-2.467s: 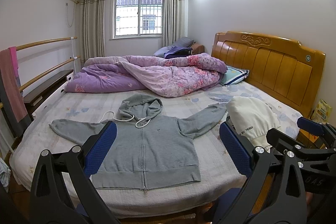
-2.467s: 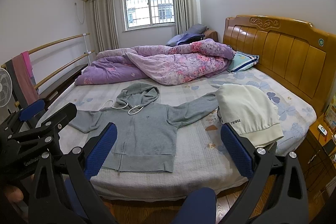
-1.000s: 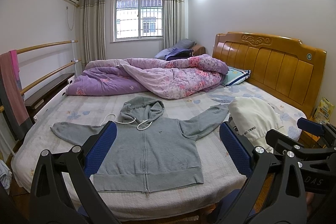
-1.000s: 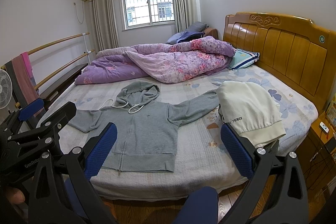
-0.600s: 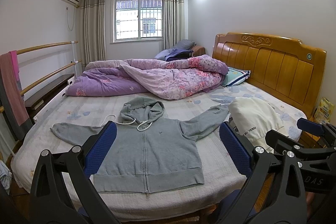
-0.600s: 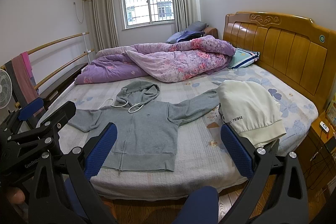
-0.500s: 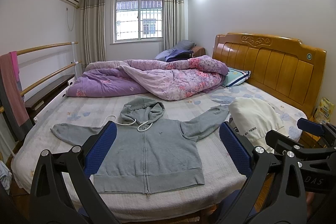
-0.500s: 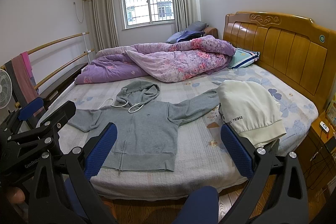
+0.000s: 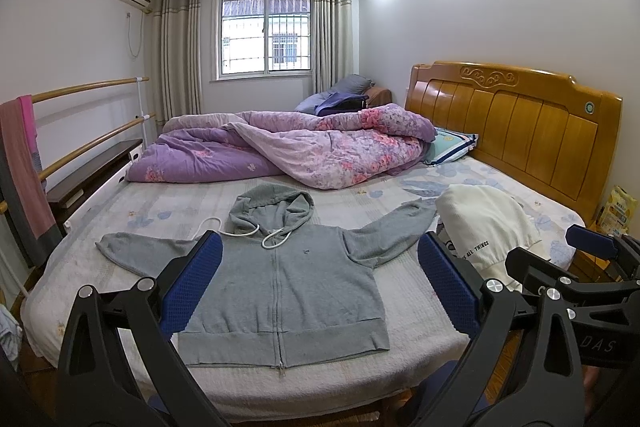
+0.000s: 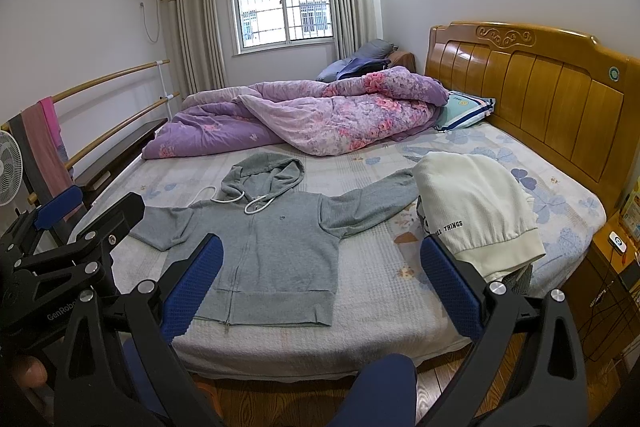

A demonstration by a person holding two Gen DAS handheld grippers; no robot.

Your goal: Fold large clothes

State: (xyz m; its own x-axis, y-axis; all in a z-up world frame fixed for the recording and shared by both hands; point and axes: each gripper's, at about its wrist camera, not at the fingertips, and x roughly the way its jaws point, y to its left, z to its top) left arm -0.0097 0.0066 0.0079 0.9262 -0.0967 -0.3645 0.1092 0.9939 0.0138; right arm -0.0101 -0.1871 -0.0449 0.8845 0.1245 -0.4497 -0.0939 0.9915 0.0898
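Observation:
A grey zip hoodie (image 9: 288, 283) lies flat and face up on the bed (image 9: 416, 311), sleeves spread, hood towards the far side; it also shows in the right wrist view (image 10: 276, 247). A folded white garment (image 9: 484, 235) lies to its right, over the right cuff, also seen in the right wrist view (image 10: 472, 211). My left gripper (image 9: 320, 287) is open and empty, held off the bed's near edge. My right gripper (image 10: 320, 287) is open and empty, to its right.
A crumpled purple floral quilt (image 9: 304, 151) fills the far half of the bed. A wooden headboard (image 9: 516, 123) stands at the right, with a pillow (image 9: 452, 147) against it. Wooden rails (image 9: 88, 135) with a hanging cloth run along the left. A bedside cabinet (image 10: 608, 287) stands at the near right.
Both views have drifted very slightly; the hoodie and white garment have not moved. Both grippers stay open.

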